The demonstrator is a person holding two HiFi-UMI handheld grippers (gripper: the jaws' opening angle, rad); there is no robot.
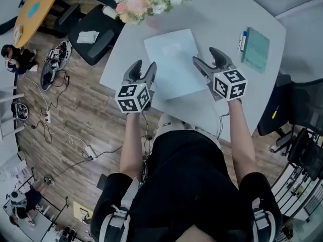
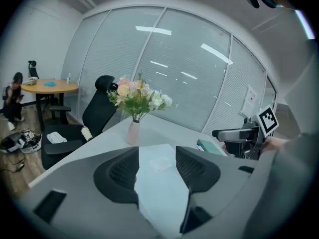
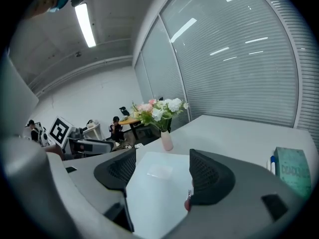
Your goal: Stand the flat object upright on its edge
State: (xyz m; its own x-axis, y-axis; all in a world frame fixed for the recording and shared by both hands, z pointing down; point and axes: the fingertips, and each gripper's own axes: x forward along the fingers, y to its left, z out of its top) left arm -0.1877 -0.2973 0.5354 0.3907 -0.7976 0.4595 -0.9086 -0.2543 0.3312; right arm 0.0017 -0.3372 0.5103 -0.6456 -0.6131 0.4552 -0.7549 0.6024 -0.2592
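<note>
A pink vase (image 2: 132,132) stood on the grey table (image 1: 222,14) and held a bunch of pink and white flowers (image 2: 139,97). Nothing else in sight held anything.

The head view alone showed the whole outline of the pale blue sheet (image 1: 174,62). It also showed a green notebook (image 1: 256,42) with a pen (image 1: 243,40) just beside it, well to the right. In that view the blooms nearly covered the vase, while both gripper views showed it plainly from the side. The left gripper view also took in a round wooden table (image 2: 50,86) with a person (image 2: 12,96) beside it and a black chair (image 2: 97,111) just beside the grey table.

The sheet lay flat on the table, just in front of the vase. Its long axis ran away from the person, with the far end leaning a little left. Its near short edge lay close to the table's front edge.

The left gripper (image 1: 143,65) was at the sheet's left edge, its jaws well apart and holding nothing. The right gripper (image 1: 207,55) was over the sheet's right edge, its jaws also spread with nothing between them. In each gripper view the sheet showed through the gap, lower down.
</note>
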